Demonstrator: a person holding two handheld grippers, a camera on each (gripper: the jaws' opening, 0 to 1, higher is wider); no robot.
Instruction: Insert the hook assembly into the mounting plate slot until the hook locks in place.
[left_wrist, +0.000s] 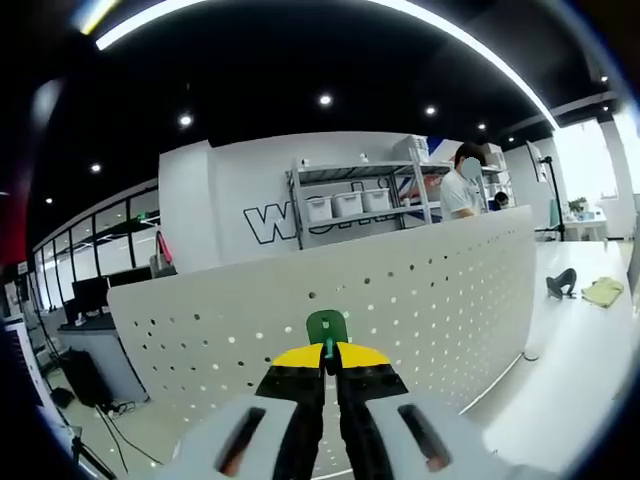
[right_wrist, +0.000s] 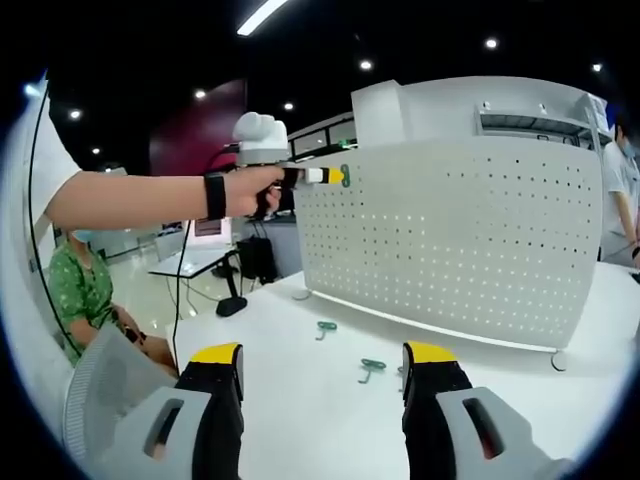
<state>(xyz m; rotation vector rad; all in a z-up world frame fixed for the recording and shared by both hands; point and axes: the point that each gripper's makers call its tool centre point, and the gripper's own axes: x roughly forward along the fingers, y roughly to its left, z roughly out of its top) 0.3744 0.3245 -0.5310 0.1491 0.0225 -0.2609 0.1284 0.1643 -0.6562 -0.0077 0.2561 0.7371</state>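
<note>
A white perforated mounting plate (left_wrist: 400, 300) stands upright on the white table (right_wrist: 330, 420); it also shows in the right gripper view (right_wrist: 450, 240). My left gripper (left_wrist: 329, 352) is shut on a green hook (left_wrist: 326, 326), held close to the plate's holes. In the right gripper view the left gripper (right_wrist: 338, 176) is held by a person's hand at the plate's upper left edge, the green hook (right_wrist: 345, 175) at its tip. My right gripper (right_wrist: 322, 365) stands open above the table, nothing between its jaws. Two more green hooks (right_wrist: 326, 326) (right_wrist: 372, 367) lie on the table before the plate.
Beyond the plate stand shelves with white bins (left_wrist: 345, 205) and a person (left_wrist: 462, 185). A dark object (left_wrist: 560, 284) and a yellow cloth (left_wrist: 603, 291) lie on the table at right. A seated person in green (right_wrist: 85, 290) is at the left.
</note>
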